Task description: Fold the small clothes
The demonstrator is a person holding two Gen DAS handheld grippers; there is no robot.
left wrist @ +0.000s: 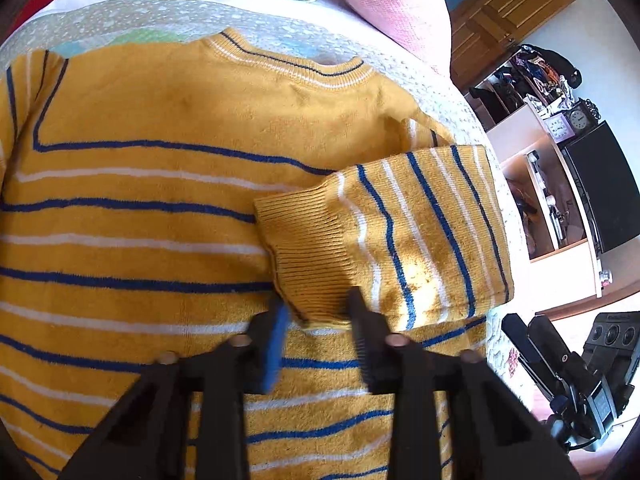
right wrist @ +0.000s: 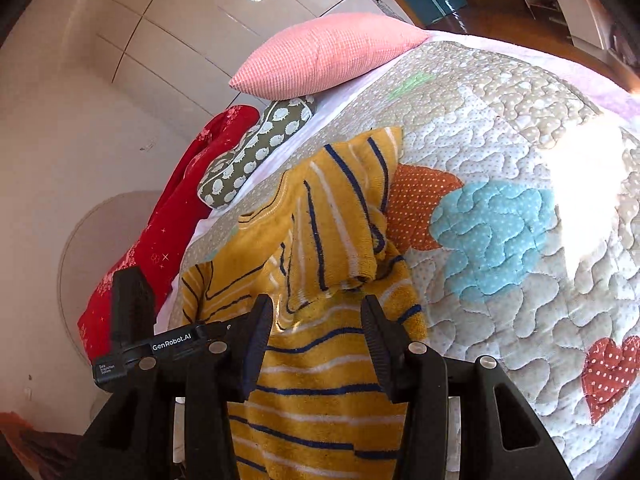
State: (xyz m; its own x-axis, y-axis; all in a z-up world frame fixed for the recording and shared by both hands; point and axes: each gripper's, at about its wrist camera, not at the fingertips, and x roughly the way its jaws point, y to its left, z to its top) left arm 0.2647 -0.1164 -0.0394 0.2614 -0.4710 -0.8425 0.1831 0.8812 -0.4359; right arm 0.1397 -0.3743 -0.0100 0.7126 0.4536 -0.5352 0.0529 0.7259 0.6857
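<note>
A small mustard-yellow sweater (left wrist: 140,216) with blue and white stripes lies flat on the quilt, neck at the far side. Its right sleeve (left wrist: 384,232) is folded across the body, ribbed cuff toward the middle. My left gripper (left wrist: 318,300) is open just above the sweater, its fingers either side of the sleeve's near edge, not gripping it. In the right wrist view the same sweater (right wrist: 320,380) shows with the folded sleeve (right wrist: 340,220) rumpled on top. My right gripper (right wrist: 316,308) is open and empty above the sweater's lower body.
The patchwork quilt (right wrist: 500,220) covers the bed. A pink pillow (right wrist: 324,56), a hedgehog-print cushion (right wrist: 256,152) and a red cloth (right wrist: 168,232) lie at the head. The bed's right edge drops to the floor, with shelves (left wrist: 532,128) and a camera tripod (left wrist: 568,380) beyond.
</note>
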